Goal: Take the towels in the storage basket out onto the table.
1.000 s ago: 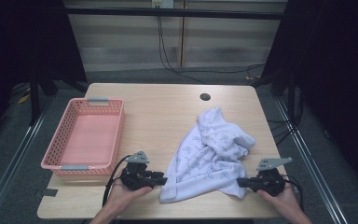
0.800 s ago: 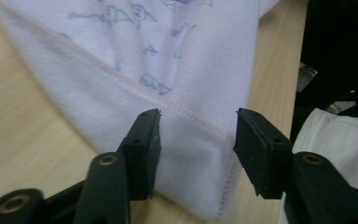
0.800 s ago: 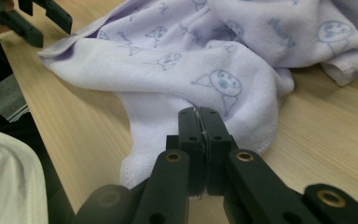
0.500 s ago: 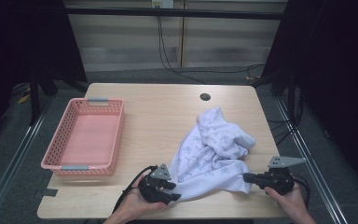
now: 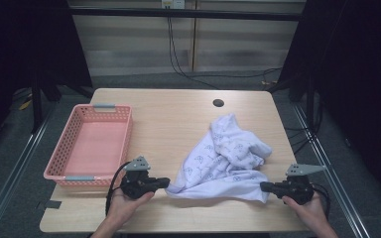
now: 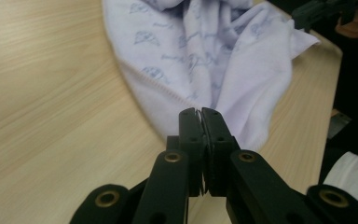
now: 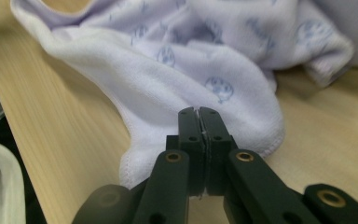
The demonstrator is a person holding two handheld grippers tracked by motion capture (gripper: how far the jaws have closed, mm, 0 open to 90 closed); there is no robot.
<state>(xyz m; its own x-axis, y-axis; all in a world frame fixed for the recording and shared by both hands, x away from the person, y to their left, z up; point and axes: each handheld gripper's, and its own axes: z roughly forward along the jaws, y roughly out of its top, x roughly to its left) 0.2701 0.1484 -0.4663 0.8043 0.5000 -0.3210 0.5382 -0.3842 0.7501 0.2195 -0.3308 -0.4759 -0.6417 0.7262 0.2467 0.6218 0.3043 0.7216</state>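
The cloth [image 5: 225, 158] looks light, soft and floppy; both grippers [image 5: 164, 183] [image 5: 264, 187] are clamped on its near hem corners, the best hold.

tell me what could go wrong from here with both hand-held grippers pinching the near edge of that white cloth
1. The left hand-held gripper and right hand-held gripper each pinch only a thin bit of the cloth's hem, so a corner may slip out on lifting.
2. The far part of the cloth lies bunched, so it may not spread flat.
3. The pink basket sits close to the left hand, which could nudge it.
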